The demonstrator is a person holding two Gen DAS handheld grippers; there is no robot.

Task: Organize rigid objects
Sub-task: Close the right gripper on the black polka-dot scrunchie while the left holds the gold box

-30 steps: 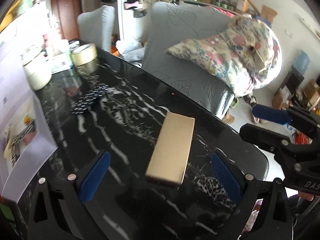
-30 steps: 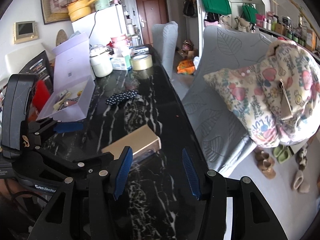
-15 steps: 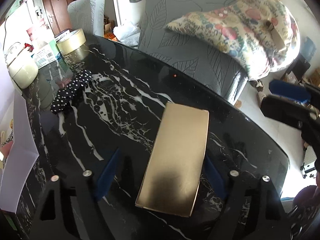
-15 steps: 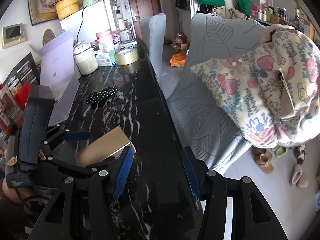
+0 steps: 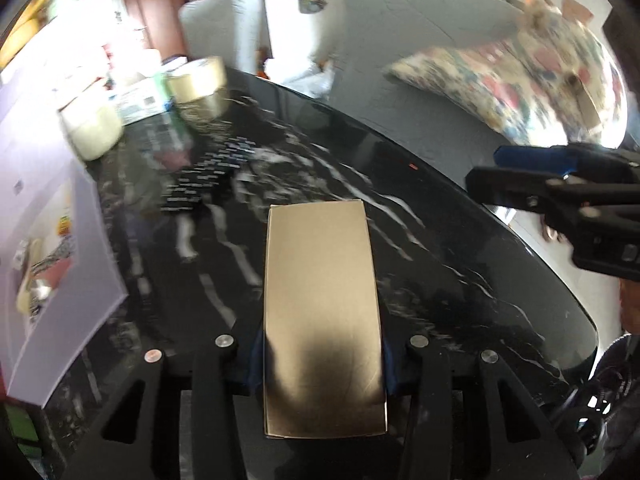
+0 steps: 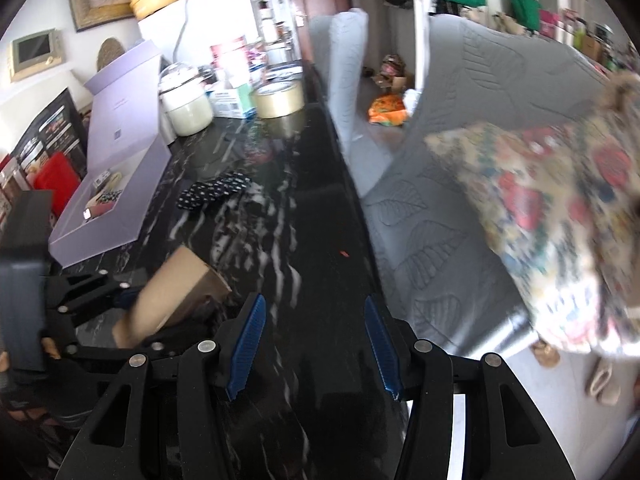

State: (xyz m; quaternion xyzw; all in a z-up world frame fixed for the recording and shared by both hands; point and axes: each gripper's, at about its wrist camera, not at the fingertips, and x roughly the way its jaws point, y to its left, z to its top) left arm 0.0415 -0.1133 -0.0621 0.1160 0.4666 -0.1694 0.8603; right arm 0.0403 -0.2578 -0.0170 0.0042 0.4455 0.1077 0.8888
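- Left gripper (image 5: 322, 360): black two-finger frame with blue pads, jaws just drawn in narrow onto the flat rectangular gold-coloured cardboard box (image 5: 322, 312), one pad pressed against each long side of its near half.
- Gold box: lying lengthwise away from the left wrist camera on the black marble-patterned table (image 5: 460, 248), far short end free; seen from the right wrist view (image 6: 176, 292), far end looking tilted up off the tabletop, though blur leaves that unsure.
- Right gripper (image 6: 316, 344): jaws moderately apart, nothing between the blue ribbed pads (image 6: 248, 340), only bare tabletop near the table's right edge below them.
- Same right gripper visible in the left wrist view (image 5: 560, 184), off to the right of the gold box and well apart from it, over the table's rounded edge.
- Open pale lilac storage box with raised lid (image 6: 120, 184): on the table's left side, small mixed items inside, too blurred to name.
- Black fabric piece with white dots (image 6: 214, 194): flat on the table between the lilac box and the middle of the tabletop, beyond the gold box.
- Roll of beige packing tape (image 6: 280, 98), cream-coloured lidded jar (image 6: 186, 104): at the far end of the table, near each other.
- Grey leaf-patterned chair (image 6: 460, 168): beside the table on the right, floral cushion (image 6: 560, 220) resting on it.
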